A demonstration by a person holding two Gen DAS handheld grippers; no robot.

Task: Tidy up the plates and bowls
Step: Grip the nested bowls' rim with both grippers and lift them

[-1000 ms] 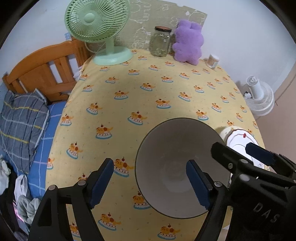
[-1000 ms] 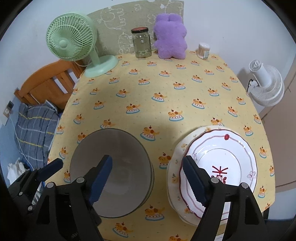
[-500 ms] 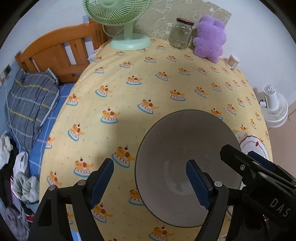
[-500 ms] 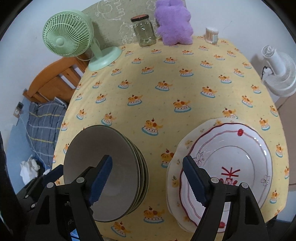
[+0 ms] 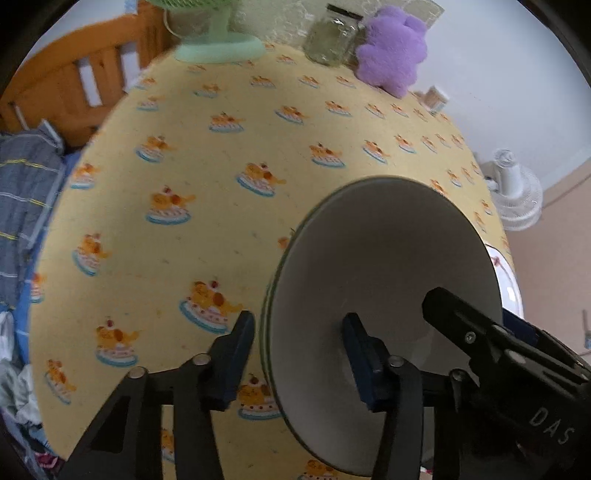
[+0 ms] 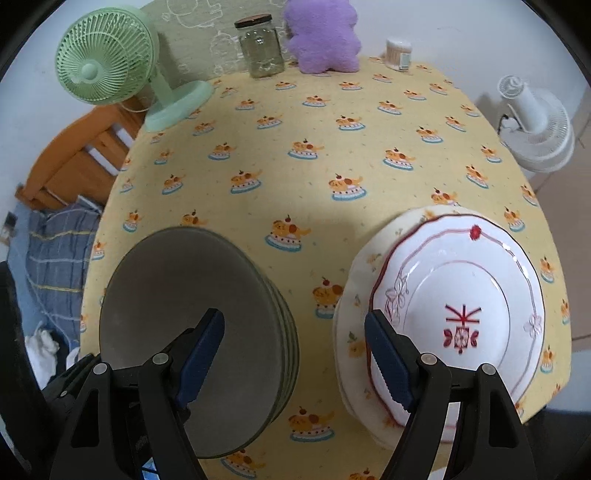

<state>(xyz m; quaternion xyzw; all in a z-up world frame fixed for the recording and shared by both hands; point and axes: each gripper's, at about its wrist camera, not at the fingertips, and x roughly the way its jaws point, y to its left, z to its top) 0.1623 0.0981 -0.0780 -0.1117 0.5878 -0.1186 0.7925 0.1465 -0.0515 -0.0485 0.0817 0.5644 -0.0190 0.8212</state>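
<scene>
my left claw (image 5: pixel 297 350) has just been closing astride the bowl stack (image 5: pixel 380 295) rim to lift it, pads not yet pressing; right claw (image 6: pixel 293 352) hangs apart beside the plates (image 6: pixel 458 317).

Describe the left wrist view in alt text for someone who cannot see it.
The left tool straddles the near rim of a grey bowl, its jaws just closing, one finger outside and one inside. The bowl sits on a yellow cake-print cloth; a jar and purple plush toy stand at the far edge.

wall (image 6: pixel 424 22): white | bed frame (image 6: pixel 74 162): wooden (left) | floor fan (image 6: pixel 532 122): white
</scene>
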